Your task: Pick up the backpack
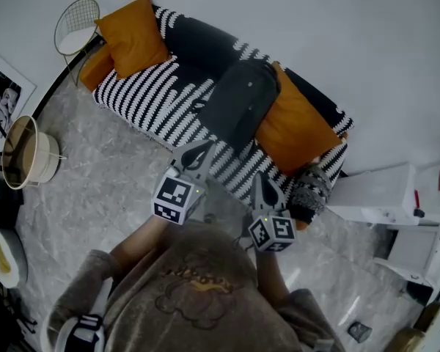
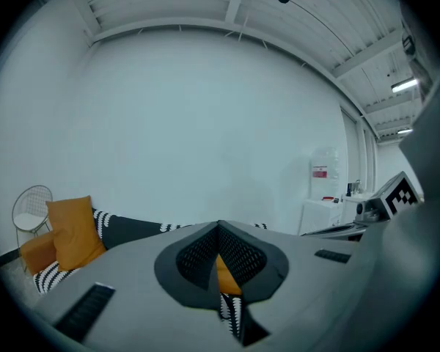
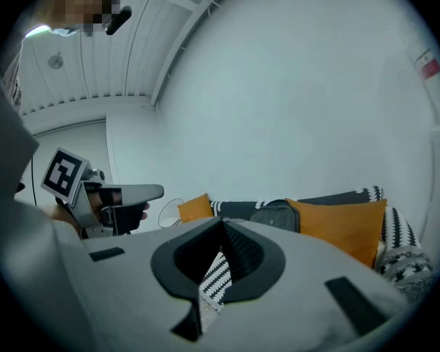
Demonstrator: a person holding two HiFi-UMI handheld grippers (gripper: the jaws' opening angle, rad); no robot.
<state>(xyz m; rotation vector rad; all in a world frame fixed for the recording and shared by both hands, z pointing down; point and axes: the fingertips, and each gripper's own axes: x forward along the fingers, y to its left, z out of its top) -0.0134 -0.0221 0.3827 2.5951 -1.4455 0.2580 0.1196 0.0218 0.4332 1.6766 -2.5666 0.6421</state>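
Backpack (image 1: 238, 103): dark grey, on striped sofa (image 1: 143, 97), far centre, touching orange cushion (image 1: 297, 127) at right. Likely soft, floppy, moderate weight; take top handle/strap. Left gripper (image 1: 199, 152), right gripper (image 1: 262, 185): jaws closed, empty, near side.

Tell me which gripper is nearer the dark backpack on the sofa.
Left. The left gripper points at the backpack, just short of its lower edge; the right gripper hangs farther back, by the front of the sofa.

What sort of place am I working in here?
Likely a mock living room in a lab or studio: a striped sofa with orange cushions and a backpack, a wire chair, yet a bare industrial ceiling overhead.
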